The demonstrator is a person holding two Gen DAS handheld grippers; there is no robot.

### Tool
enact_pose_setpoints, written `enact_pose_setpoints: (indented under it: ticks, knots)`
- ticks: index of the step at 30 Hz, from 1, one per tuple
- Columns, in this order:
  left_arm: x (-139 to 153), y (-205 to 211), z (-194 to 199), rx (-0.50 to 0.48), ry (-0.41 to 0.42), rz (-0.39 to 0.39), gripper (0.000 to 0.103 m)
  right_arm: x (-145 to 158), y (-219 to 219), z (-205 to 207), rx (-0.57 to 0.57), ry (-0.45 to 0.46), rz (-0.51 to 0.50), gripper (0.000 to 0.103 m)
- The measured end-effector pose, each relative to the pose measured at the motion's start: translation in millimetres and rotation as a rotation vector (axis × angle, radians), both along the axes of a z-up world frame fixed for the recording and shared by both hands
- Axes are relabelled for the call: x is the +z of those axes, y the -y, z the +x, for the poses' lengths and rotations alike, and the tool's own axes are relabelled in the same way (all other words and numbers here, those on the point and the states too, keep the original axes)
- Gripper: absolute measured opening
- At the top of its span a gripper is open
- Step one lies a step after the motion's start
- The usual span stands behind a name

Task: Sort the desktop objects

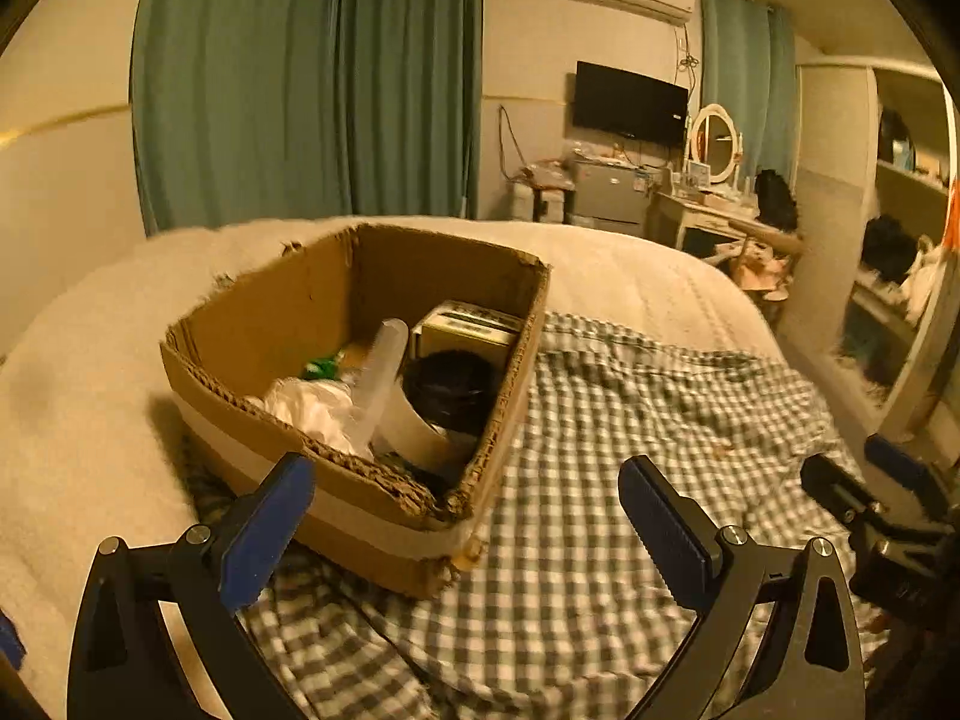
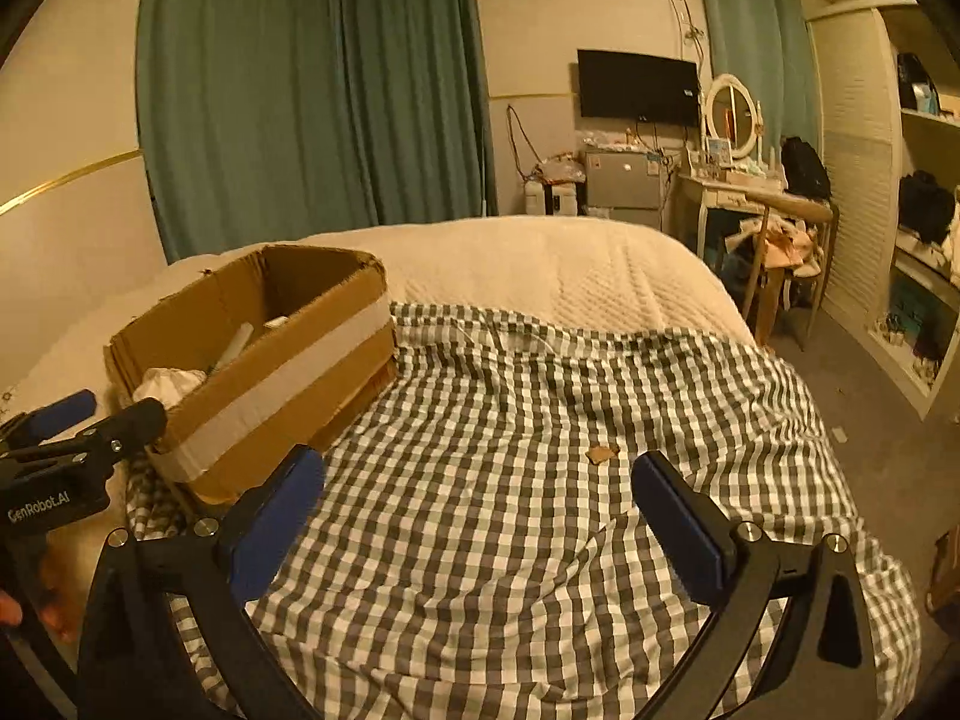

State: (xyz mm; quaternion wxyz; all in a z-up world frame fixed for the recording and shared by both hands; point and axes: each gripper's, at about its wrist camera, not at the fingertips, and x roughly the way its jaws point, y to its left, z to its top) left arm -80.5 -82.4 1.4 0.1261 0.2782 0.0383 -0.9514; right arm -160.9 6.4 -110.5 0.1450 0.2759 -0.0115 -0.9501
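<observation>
Inside the cardboard box [image 1: 288, 324], a clear tube [image 1: 378, 384] leans upright.

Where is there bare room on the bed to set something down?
Free: the grey-and-white checked cloth right of the brown cardboard box, bare except a small brown scrap; also the cream quilted bedspread behind. Crowded: inside the box, near the open left gripper.

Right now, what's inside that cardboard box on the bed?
The cardboard box holds a crumpled white bag, a clear plastic tube, a round black lid, a small pale carton and something green. Whatever lies beneath them is covered.
</observation>
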Motion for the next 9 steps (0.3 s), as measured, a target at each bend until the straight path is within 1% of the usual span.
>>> enact_pose_setpoints:
  ticks: [2,4,9]
  knots:
    - [-4.7,-3.1,-3.9,-0.020,0.012,-0.021,0.103,-6.0,-6.6,-7.0,-0.005,0.032,-0.044,0.102]
    - [-7.9,-6.9,-4.7,-0.032,0.012,-0.024,0.103,-7.4,-9.4,-9.9,-0.009,0.045,-0.064,0.102]
    - [-10.8,-9.1,-5.2,-0.090,0.027,0.042,0.103,-5.5,-12.2,-7.8,-0.022,0.030,-0.055,0.102]
